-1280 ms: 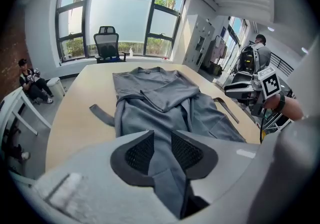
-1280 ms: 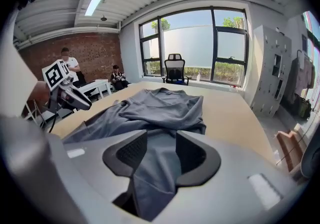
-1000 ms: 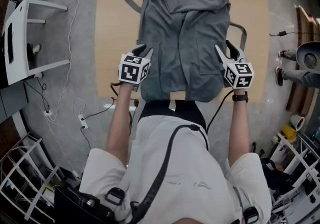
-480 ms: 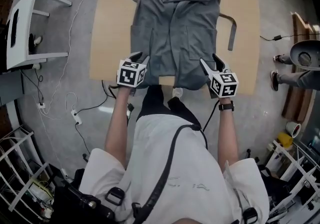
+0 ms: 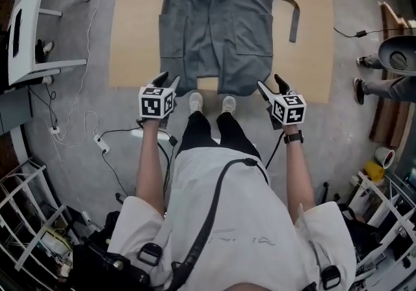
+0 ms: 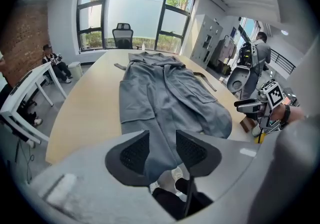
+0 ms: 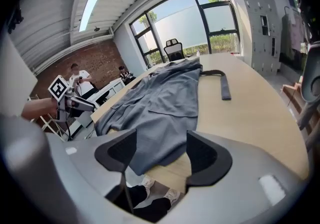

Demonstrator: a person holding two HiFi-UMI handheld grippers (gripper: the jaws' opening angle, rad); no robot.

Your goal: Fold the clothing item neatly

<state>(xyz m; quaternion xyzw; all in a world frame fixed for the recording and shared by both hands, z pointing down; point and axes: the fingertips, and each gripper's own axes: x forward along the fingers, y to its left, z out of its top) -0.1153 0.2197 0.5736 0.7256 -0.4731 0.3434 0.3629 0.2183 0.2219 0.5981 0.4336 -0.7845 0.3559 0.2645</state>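
Left gripper, right gripper at table edge: jaws just opened, gripping nothing. Grey garment flat; belt beside.

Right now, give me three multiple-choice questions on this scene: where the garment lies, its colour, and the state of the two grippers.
1. Where does the garment lie? A on the floor; B spread on the table; C on a chair.
2. Its colour? A grey; B red; C white.
3. The left gripper and right gripper are: A shut on the hem; B holding a sleeve; C open.
Answers: B, it lies flat on the wooden top. A, grey all over. C, both jaws have just been opening, nothing between them.
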